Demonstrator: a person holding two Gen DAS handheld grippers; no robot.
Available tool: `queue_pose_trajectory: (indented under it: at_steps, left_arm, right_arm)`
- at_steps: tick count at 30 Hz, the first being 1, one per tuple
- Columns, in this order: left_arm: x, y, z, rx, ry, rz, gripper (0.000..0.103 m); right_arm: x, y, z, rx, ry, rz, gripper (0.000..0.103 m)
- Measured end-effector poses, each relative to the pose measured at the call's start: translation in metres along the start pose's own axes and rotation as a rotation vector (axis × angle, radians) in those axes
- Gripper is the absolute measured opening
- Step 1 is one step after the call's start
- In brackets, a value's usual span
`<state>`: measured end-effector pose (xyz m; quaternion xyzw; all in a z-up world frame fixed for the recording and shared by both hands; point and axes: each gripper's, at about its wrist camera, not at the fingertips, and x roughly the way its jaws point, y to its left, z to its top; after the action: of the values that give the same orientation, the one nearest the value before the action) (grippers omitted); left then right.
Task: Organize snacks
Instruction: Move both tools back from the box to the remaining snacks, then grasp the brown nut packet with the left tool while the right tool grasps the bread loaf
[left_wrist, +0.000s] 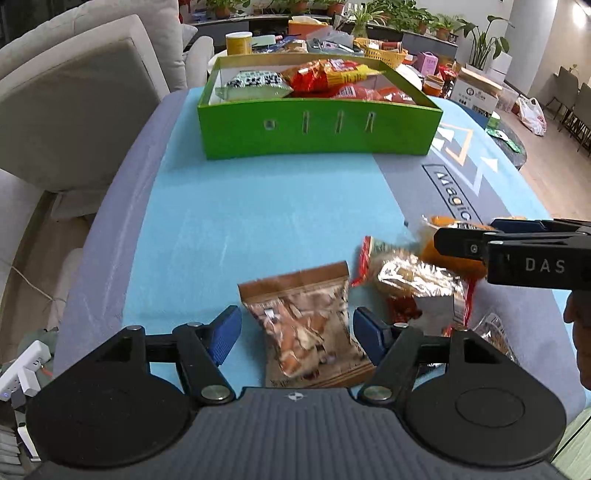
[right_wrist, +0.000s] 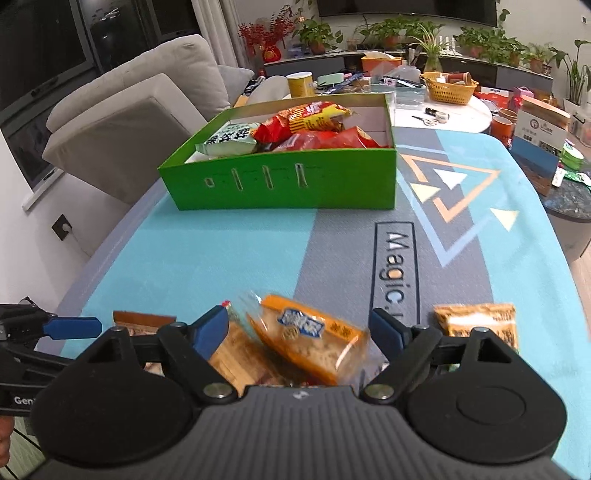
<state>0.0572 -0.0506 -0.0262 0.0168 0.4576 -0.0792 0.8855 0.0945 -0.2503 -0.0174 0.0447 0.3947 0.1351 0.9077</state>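
Observation:
A green box (left_wrist: 317, 125) at the far end of the blue mat holds red, yellow and green-white snack bags. My left gripper (left_wrist: 295, 332) is open, low over the mat, with a brown nut packet (left_wrist: 306, 325) lying between its blue pads; neither pad presses on it. Just right of it lies a red-and-clear packet (left_wrist: 413, 280). My right gripper (right_wrist: 299, 332) is open wide around an orange packet (right_wrist: 310, 336) that rests tilted on other packets. Another brown packet (right_wrist: 476, 321) lies to its right. The green box (right_wrist: 280, 181) sits ahead.
A grey sofa (left_wrist: 81, 110) stands left of the table. Beyond the green box a cluttered table carries a yellow basket (right_wrist: 448, 88), a yellow cup (right_wrist: 301, 83) and potted plants. A cardboard box (right_wrist: 539, 140) sits at the right edge.

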Motion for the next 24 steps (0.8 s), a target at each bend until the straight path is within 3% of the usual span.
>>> queue_pose_trajectory:
  at_steps: [24]
  left_arm:
    - [0.022,-0.008,-0.005,0.010,0.046,0.003,0.065]
  right_arm:
    - [0.018,0.001,-0.014,-0.013,-0.007,-0.063,0.097]
